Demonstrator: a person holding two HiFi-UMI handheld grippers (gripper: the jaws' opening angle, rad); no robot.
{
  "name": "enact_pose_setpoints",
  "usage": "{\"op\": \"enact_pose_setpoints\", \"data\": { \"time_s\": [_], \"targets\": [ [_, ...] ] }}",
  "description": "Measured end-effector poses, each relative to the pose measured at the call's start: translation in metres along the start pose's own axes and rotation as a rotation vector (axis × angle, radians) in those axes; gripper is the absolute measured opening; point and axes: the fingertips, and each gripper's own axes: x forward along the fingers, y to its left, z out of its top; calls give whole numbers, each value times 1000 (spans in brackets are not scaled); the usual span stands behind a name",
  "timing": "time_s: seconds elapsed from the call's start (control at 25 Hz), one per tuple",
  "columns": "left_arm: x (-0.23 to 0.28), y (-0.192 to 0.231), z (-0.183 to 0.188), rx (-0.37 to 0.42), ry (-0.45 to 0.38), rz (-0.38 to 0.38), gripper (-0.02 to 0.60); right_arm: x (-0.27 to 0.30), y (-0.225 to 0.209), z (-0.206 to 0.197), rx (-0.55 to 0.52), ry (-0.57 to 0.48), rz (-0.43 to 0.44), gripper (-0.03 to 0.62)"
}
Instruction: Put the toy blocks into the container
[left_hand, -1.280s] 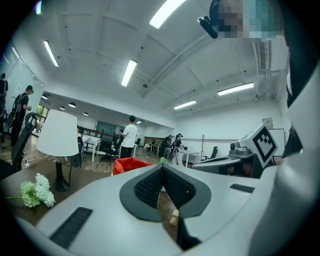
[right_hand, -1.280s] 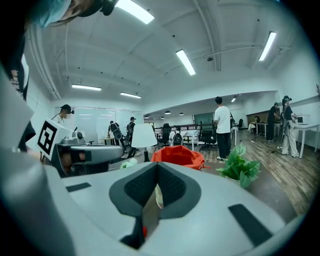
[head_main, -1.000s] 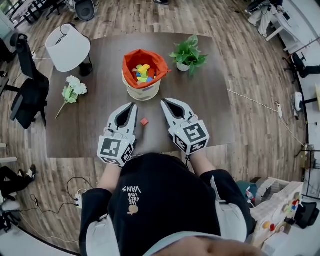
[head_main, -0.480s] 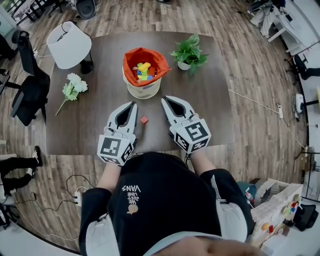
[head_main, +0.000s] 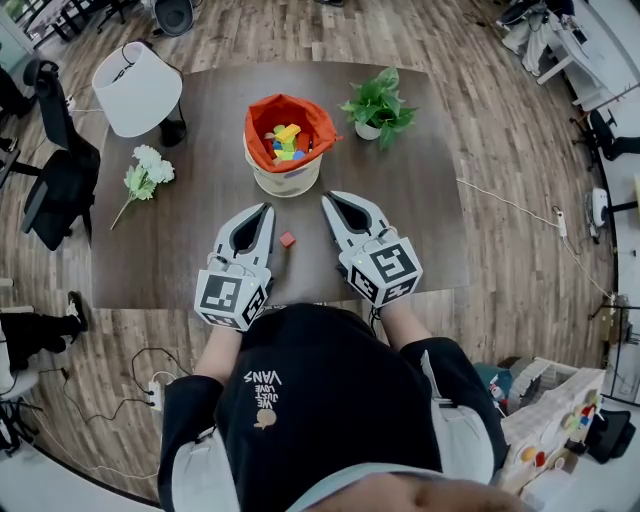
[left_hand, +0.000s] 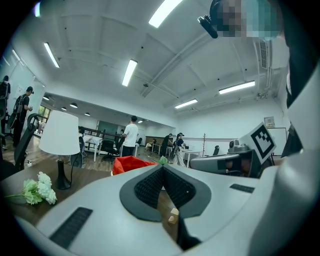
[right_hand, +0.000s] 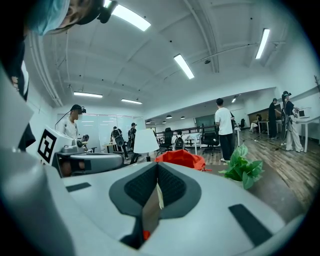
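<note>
The cream container (head_main: 285, 180) with an orange lining stands mid-table and holds several coloured toy blocks (head_main: 285, 143). One small red block (head_main: 288, 240) lies on the dark table (head_main: 420, 240), nearer me than the container. It sits between my two grippers and touches neither. My left gripper (head_main: 266, 210) is just left of it, shut and empty. My right gripper (head_main: 327, 203) is just right of it, also shut and empty. The left gripper view shows the tips (left_hand: 161, 168) meeting, with the orange lining (left_hand: 129, 164) beyond. In the right gripper view the lining (right_hand: 181, 159) shows past the closed tips (right_hand: 157, 166).
A white-shaded lamp (head_main: 135, 95) stands at the table's back left, with white flowers (head_main: 145, 178) lying in front of it. A potted plant (head_main: 375, 108) is right of the container. A dark chair (head_main: 60, 195) is off the table's left edge.
</note>
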Motion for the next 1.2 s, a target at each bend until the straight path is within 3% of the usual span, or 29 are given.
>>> {"op": "enact_pose_setpoints", "data": {
  "time_s": [0.8, 1.0, 1.2],
  "targets": [
    [2, 8, 1, -3, -3, 13, 11, 9, 3, 5, -17, -9, 33, 18],
    [4, 5, -1, 66, 28, 13, 11, 10, 2, 5, -15, -5, 28, 18],
    [7, 0, 3, 10, -15, -32, 11, 11, -1, 4, -17, -6, 22, 18]
  ]
}}
